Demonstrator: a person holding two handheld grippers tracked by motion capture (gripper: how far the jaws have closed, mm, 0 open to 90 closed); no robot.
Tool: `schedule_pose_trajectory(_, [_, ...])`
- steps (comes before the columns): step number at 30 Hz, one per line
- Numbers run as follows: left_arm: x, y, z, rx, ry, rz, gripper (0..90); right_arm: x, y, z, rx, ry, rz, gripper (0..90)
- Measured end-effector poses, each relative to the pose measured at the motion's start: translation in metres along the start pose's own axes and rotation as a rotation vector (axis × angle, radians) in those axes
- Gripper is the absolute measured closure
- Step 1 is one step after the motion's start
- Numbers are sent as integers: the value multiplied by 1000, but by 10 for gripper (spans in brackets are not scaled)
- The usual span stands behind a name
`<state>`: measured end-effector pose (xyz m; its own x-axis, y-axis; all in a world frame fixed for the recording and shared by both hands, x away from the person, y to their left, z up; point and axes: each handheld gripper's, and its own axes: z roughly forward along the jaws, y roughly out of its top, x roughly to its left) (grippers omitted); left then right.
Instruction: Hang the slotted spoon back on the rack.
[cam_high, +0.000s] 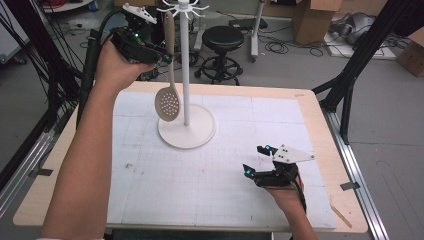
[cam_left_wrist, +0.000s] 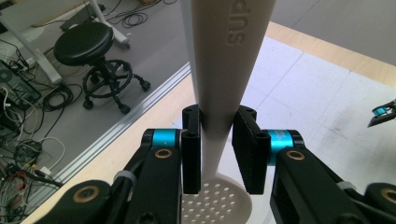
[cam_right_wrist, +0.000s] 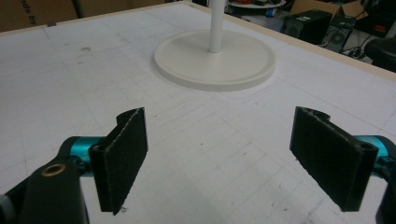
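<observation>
Gripping smooth cream slotted spoon (cam_high: 168, 97), left tool (cam_left_wrist: 217, 135); right tool (cam_right_wrist: 233, 158) pads wide apart.

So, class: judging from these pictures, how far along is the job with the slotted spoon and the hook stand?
Done: the left gripper has clamped the slotted spoon by its handle and raised it beside the stand.
In hand: the spoon's top is near the hooks; whether it hangs on one is unclear.
Left: probably releasing it. The right gripper waits open above the mat.
</observation>
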<state>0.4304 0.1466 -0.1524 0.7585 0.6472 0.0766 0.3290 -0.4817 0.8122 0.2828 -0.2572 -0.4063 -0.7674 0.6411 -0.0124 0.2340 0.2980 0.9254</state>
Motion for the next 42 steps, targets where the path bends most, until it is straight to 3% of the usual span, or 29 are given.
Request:
schedule_pose_trajectory(7, [10, -4, 0, 12, 11, -25, 737, 1, -1, 0, 6, 4, 3, 181])
schedule_pose_trajectory(14, [11, -3, 6, 3, -7, -22, 735, 0, -2, -1, 6, -1, 3, 182])
schedule_pose_trajectory(18, [11, -3, 7, -4, 5, -11, 725, 1, -2, 0, 7, 1, 4, 182])
schedule_pose_trajectory(23, [11, -8, 3, -33, 18, -17, 596, 1, -2, 0, 6, 3, 4, 182])
schedule_pose_trajectory(26, [11, -13, -1, -34, 16, -17, 575, 1, -2, -1, 8, 5, 4, 182])
schedule_pose_trajectory(33, [5, -24, -10, -55, -53, -23, 531, 3, 0, 0, 8, 12, 2, 183])
schedule_pose_trajectory(42, [-7, -42, -18, -95, -140, 6, 462, 3, 1, 1, 3, 9, -2, 183])
